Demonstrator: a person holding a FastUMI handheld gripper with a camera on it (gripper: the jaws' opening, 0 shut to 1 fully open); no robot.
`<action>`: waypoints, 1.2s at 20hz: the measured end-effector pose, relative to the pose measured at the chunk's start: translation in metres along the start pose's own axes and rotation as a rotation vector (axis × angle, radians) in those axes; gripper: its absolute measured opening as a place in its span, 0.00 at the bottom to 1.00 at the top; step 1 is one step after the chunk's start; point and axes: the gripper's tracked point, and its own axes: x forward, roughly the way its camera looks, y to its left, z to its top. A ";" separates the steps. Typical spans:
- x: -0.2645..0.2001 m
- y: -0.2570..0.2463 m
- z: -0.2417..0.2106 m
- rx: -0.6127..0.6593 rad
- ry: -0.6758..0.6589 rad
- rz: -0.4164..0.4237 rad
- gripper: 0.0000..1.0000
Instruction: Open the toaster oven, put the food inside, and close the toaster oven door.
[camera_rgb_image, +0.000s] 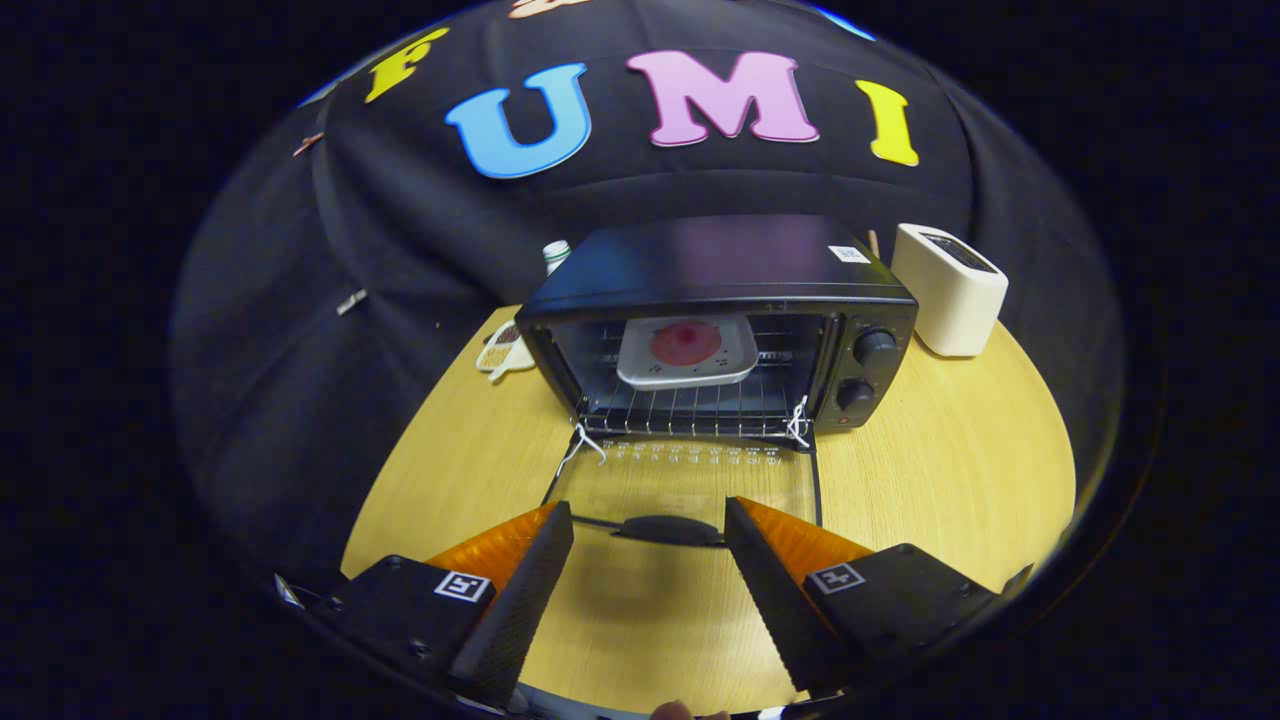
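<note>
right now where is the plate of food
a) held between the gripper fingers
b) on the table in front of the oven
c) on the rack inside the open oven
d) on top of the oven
c: the plate sits on the wire rack inside the oven, whose door lies folded down; the gripper is open, its fingers either side of the door handle.

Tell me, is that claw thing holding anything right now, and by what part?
Nothing is held. The gripper is open, its fingers spread either side of the door handle of the toaster oven without pressing on it. The food sits inside.
</note>
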 end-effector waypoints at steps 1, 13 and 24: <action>0.000 0.004 -0.011 -0.014 0.028 0.003 0.99; 0.059 -0.018 -0.122 0.004 0.309 -0.138 1.00; 0.107 -0.033 -0.096 0.097 0.282 -0.298 0.98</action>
